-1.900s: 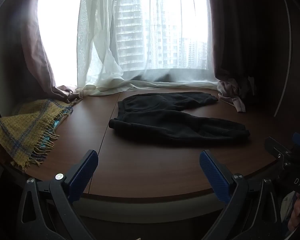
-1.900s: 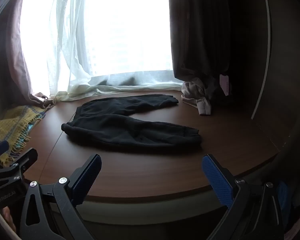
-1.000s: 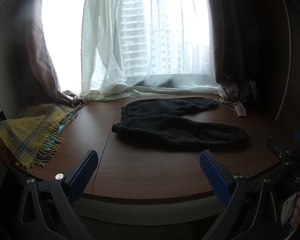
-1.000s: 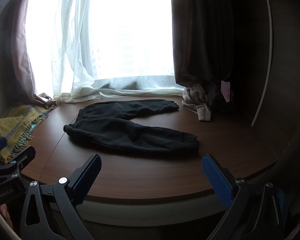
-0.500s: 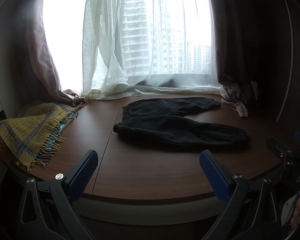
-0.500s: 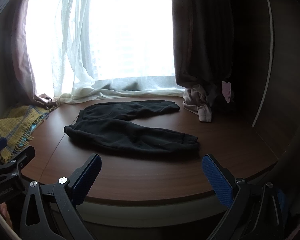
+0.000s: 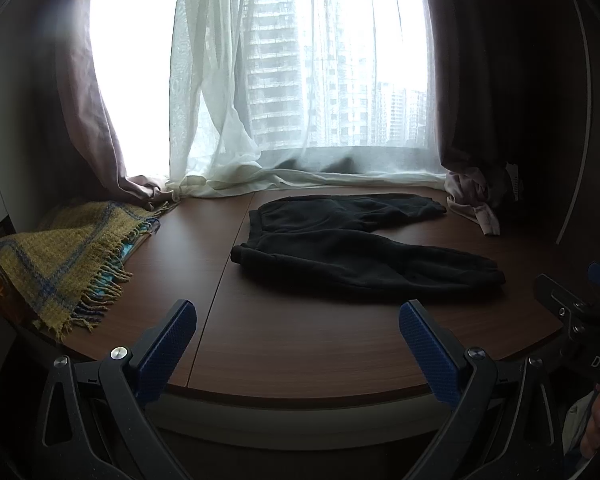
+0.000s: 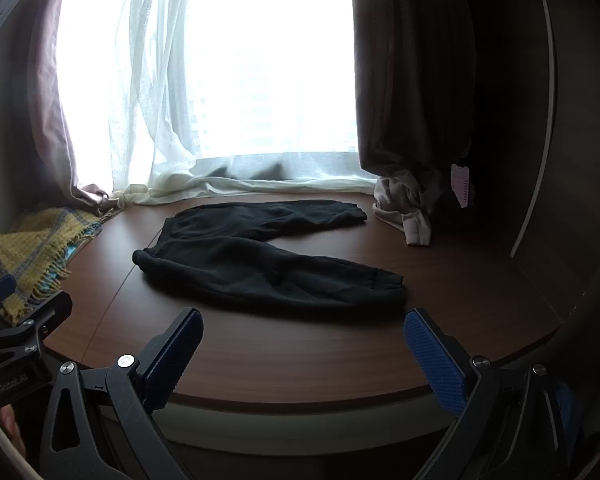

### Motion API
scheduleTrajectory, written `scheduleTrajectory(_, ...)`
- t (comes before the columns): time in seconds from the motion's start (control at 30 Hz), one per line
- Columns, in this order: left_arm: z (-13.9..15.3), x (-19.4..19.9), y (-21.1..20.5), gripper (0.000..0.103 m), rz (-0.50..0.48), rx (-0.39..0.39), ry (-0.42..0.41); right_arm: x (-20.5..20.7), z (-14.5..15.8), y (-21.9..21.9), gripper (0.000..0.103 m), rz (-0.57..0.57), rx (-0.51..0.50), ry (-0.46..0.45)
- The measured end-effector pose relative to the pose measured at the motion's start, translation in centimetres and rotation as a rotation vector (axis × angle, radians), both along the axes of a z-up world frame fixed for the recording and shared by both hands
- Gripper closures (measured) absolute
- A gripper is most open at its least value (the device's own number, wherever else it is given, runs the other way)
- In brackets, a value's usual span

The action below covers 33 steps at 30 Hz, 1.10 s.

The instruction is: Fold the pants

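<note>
Black pants [image 7: 348, 248] [image 8: 260, 256] lie spread flat on a brown wooden platform [image 7: 300, 340] [image 8: 300, 344] under a window. The waistband is at the left and both legs run to the right, splayed apart. My left gripper [image 7: 298, 322] hangs open at the platform's near edge, well short of the pants, blue pads [image 7: 428, 344] wide apart and nothing between them. My right gripper [image 8: 302, 332] is likewise open and empty at the near edge, in front of the nearer leg. Each gripper shows at the edge of the other's view.
A yellow plaid fringed blanket [image 7: 56, 256] [image 8: 24, 256] lies at the platform's left end. A bundled pale cloth [image 7: 474, 204] [image 8: 408, 208] sits at the back right by a dark curtain [image 8: 412, 80]. Sheer white curtains [image 7: 228, 120] pool along the window sill.
Both views have shifted slightly: the pants and platform sit a little lower and farther off than 1.9 s ago, as both grippers tilted up a bit. The pants have not moved; both grippers stayed open.
</note>
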<state>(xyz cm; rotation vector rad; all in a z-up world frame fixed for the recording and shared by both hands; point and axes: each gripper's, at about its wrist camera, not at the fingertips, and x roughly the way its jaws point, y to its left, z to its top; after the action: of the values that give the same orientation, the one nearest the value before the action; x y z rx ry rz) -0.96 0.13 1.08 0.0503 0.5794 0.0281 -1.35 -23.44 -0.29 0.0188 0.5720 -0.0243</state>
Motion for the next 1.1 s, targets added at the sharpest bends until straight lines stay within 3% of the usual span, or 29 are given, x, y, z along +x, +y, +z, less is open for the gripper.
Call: scheduleTrajectory(1.1, -0.66, 0.55, -0.44, 0.0, 0.025, 0.011, 0.014, 0.64, -0.5, -0.05, 0.001, 0.031, -0.002, 0.009)
